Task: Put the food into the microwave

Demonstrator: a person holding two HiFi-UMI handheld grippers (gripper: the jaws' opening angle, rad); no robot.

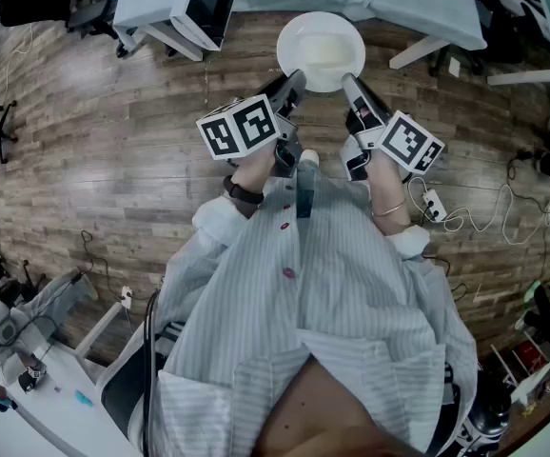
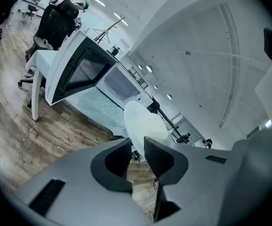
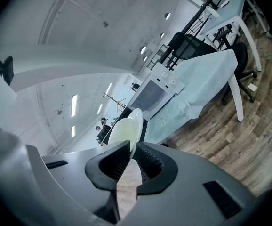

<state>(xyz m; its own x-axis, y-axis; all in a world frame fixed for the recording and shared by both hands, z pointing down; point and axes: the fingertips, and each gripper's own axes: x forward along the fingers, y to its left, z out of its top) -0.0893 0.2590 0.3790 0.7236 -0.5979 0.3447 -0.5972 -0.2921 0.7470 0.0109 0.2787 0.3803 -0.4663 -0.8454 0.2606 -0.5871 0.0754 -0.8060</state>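
1. You stand on a wood-plank floor [image 1: 104, 160] with a white dish [image 1: 321, 50] carried between your two tongs. It is up in the air at the near edge of a table [image 1: 418, 8] draped in a pale blue-green cloth.
2. The food [image 1: 326, 57], a pale, creamy layer, lies in the bowl of the dish. What kind of food it is cannot be made out.
3. Your left gripper [image 1: 292, 82] pinches the dish's left rim. In the left gripper view the thin white edge of the dish [image 2: 143, 124] runs down between the two ribbed pads of the left gripper [image 2: 137, 147], which press on it.
4. Your right gripper [image 1: 348, 82] clamps the opposite rim. In the right gripper view the dish [image 3: 124, 128] stands edge-on between the pads of the right gripper [image 3: 132, 149], which are drawn close upon it.
5. The microwave [image 1: 204, 3] sits on the table to the left of the dish and apart from it. In the left gripper view the microwave [image 2: 122, 86] has its dark-glass door [image 2: 79, 69] swung wide open. The food is outside it.
6. The square-marked cubes [image 1: 239, 127] ride on both tongs, just ahead of your striped shirt [image 1: 332, 303].
7. A black office chair [image 2: 56, 18] stands beyond the table's far end in the left gripper view.
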